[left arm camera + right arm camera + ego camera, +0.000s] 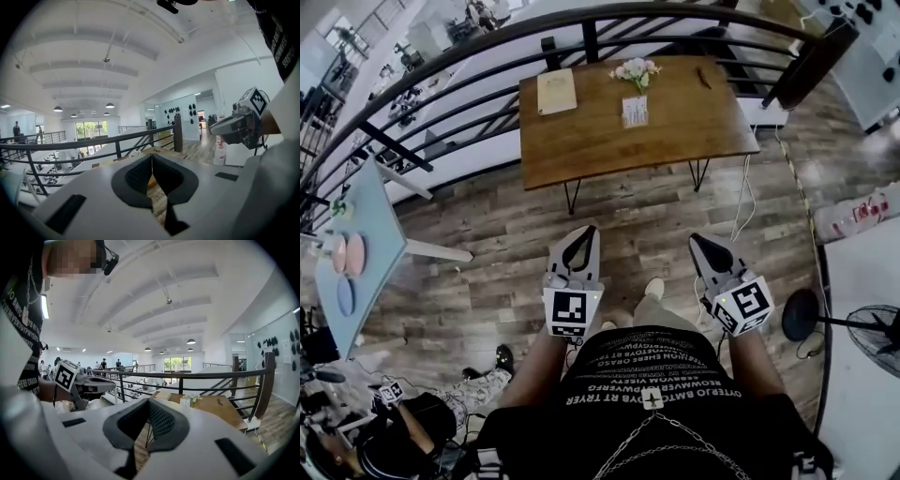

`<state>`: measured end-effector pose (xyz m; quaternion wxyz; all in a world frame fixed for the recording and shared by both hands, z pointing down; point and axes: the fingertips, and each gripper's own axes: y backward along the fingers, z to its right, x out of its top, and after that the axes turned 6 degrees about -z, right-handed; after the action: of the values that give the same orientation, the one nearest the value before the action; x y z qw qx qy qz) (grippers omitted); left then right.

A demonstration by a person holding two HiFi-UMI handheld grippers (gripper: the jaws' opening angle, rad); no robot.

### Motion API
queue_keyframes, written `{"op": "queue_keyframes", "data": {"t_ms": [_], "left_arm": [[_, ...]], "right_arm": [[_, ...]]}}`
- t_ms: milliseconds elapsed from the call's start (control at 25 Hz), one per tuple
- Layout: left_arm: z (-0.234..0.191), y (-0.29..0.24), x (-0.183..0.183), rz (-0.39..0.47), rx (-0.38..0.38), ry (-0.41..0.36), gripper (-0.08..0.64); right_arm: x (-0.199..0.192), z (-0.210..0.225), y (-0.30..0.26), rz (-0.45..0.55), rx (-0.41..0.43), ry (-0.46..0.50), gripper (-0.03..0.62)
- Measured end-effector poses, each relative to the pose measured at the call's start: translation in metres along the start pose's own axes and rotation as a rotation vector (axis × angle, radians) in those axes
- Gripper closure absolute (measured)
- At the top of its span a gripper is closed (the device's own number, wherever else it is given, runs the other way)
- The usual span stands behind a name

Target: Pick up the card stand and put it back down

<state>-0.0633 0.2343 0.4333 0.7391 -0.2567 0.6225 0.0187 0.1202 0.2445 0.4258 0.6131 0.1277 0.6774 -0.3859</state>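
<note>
**Head view.** A brown wooden counter on black hairpin legs (581, 150) stood against a black metal railing (441, 73). The small white upright card stand (635, 111) stood near the counter's middle, just on the near side of a posy of pale flowers (636, 70). A tan flat notebook (556, 92) lay toward the counter's left end and a dark slim pen-like item (703, 78) toward its right end. The left gripper (586, 234) and right gripper (697, 241) hung over the floor, well short of the counter's near edge.

Containers: the posy's holder was too small to identify. Round pastel plates (345, 267) sat on a separate pale-blue table far left of the counter, and no contents could be made out.

**Left gripper view.** The fingers (138, 178) were clenched together on nothing. The counter (157, 150) showed beyond them, well apart. The card stand could not be picked out here.

**Right gripper view.** The fingers (161, 420) were likewise clenched and empty. The card stand (185, 402) showed on the counter beside the posy.

**Assessment.** The stand was judged light, thin and stiff, and easily tipped or slid. The best hold appeared to be across the card's upper edge, taken gently and lifted straight up so as not to disturb the posy.
</note>
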Motion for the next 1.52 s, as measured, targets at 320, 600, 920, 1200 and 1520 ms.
{"op": "queue_keyframes", "data": {"t_ms": [320,600,920,1200,1520], "left_arm": [[0.020,-0.042,0.034,0.028,0.000,-0.015,0.532],[0.028,-0.071,0.055,0.035,0.043,-0.013,0.532],[0.034,-0.093,0.074,0.039,0.085,-0.010,0.532],[0.020,-0.091,0.054,-0.020,0.127,0.017,0.532],[-0.015,-0.119,0.053,-0.029,0.108,0.006,0.531]], "right_arm": [[0.011,0.054,0.004,0.012,0.002,0.028,0.577],[0.017,0.096,-0.004,0.036,0.045,0.021,0.577],[0.014,0.128,-0.018,0.020,0.113,0.037,0.577],[0.016,0.127,-0.045,0.007,0.155,0.025,0.577],[0.025,0.132,-0.088,0.003,0.146,0.002,0.577]]}}
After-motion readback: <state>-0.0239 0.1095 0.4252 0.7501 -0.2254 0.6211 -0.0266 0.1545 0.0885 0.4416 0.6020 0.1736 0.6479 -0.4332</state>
